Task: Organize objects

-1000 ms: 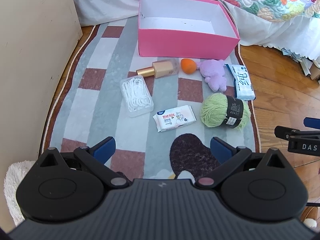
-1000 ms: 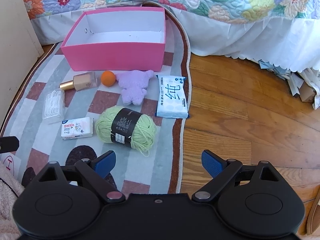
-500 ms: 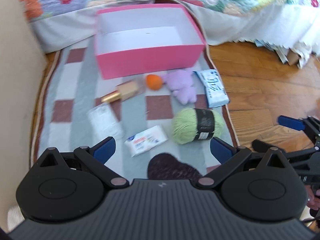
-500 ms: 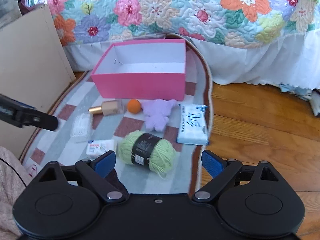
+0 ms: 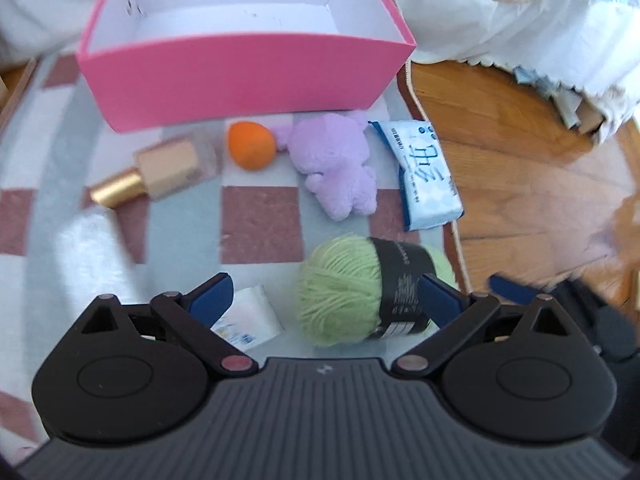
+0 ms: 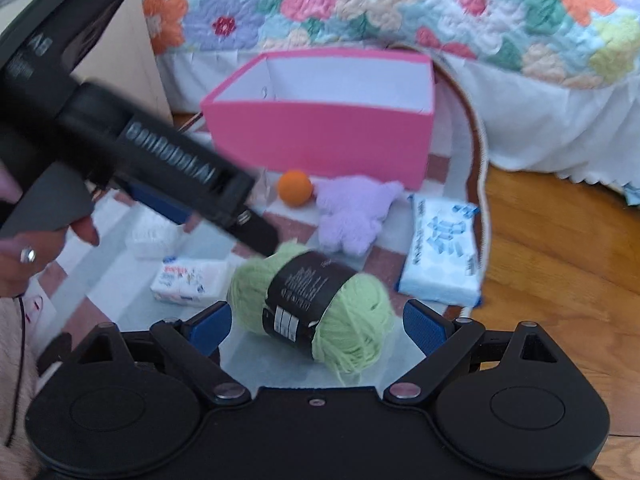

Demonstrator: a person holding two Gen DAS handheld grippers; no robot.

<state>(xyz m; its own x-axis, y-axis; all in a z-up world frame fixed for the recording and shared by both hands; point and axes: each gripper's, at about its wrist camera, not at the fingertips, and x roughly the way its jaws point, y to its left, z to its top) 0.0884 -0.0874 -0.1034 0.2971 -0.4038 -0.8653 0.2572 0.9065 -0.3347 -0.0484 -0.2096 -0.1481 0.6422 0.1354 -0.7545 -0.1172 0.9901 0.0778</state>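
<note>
Both tools moved in toward green yarn (image 6: 312, 300) — left tool (image 5: 324, 300) spread, right tool (image 6: 318, 324) spread, nothing gripped.

The left gripper (image 5: 324, 300) is held low and pointing forward, its two blue-padded fingers (image 5: 210, 298) spread wide apart with nothing clamped between them. The right gripper (image 6: 318, 326) is likewise held low with its jaws wide apart, blue pads facing each other across the gap, gripping nothing. Seen from the right wrist camera, the left gripper's black body reaches in diagonally from the upper left, fingers angled downward, and is blurred. The person's left hand (image 6: 24, 240) wraps the handle at the frame's left edge, a ring on one finger and a fingertip curled at the trigger.
</note>
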